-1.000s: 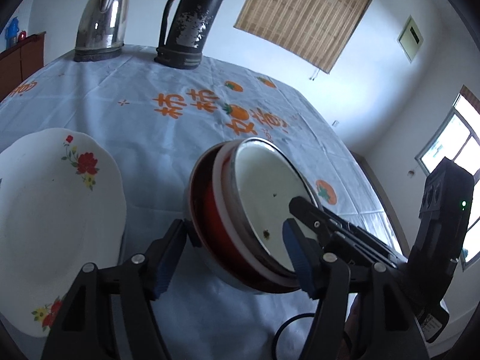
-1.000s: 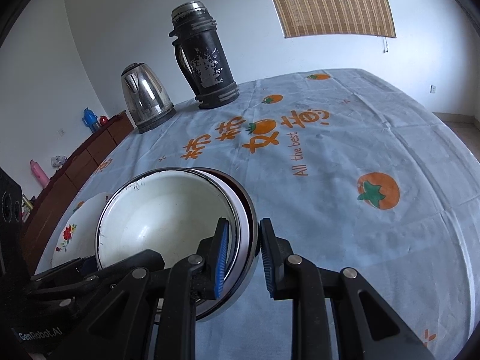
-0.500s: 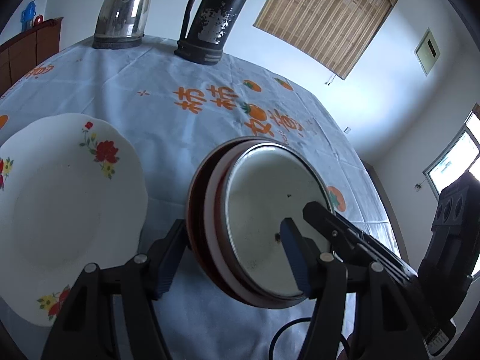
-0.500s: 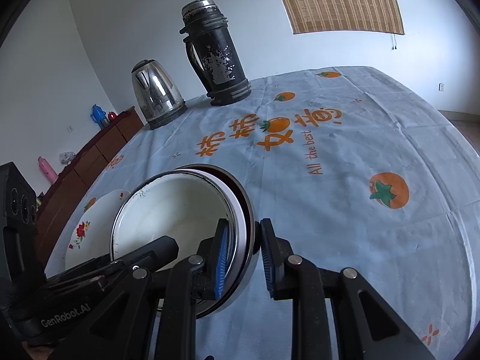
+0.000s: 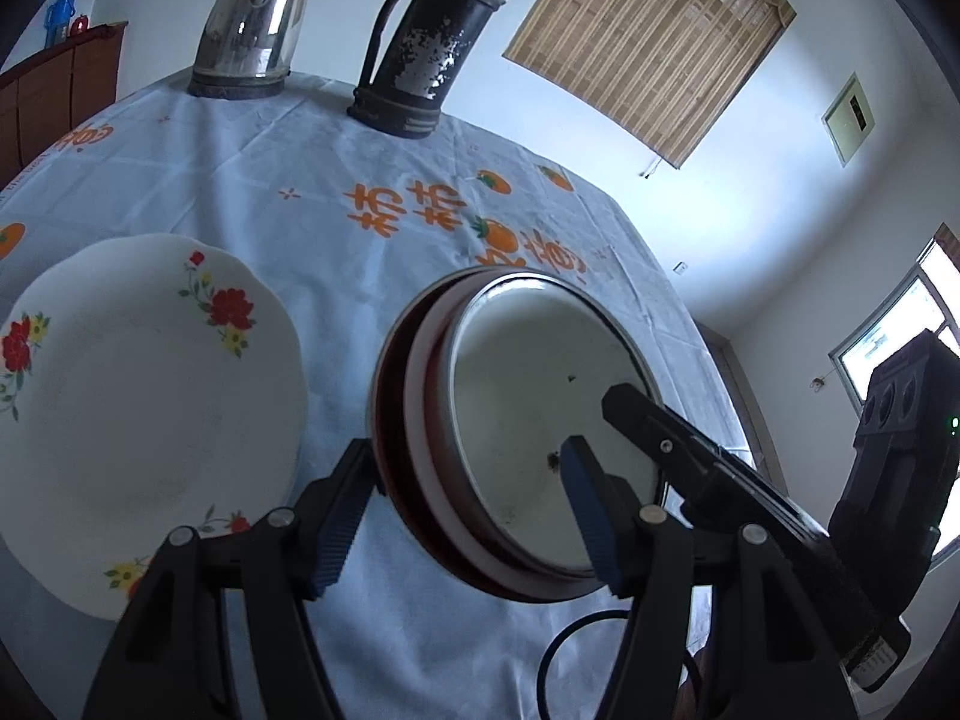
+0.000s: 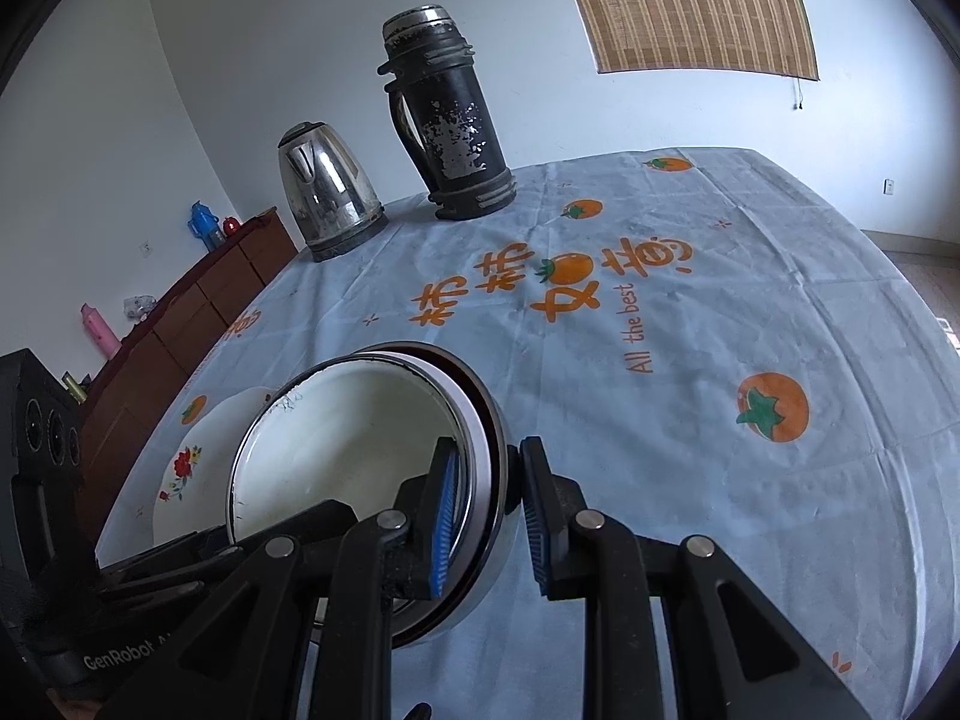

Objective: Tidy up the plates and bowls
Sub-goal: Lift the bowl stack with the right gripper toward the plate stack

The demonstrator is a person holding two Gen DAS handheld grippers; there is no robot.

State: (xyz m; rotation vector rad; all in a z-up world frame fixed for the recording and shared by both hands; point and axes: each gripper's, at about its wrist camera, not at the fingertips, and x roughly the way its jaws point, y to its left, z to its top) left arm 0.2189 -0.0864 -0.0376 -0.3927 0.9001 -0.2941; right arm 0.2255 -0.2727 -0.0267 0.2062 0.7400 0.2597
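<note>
The right hand-held gripper (image 6: 485, 519) is clenched on the nested bowls' (image 6: 360, 456) right rim, tilted above the table (image 6: 690, 420). The left hand-held gripper (image 5: 462, 525) straddles their left side, half open; whether it touches is unclear. The floral plate (image 5: 138, 414) lies left, partly hidden.

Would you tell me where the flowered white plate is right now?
In the left wrist view the flowered plate lies flat on the tablecloth, at picture left of the stacked bowls, nearer than the kettle.

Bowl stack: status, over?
Right gripper clamped on bowl stack rim, stack tilted. Left gripper straddles the near rim, grip unclear. Floral plate flat alongside, not stacked.
</note>
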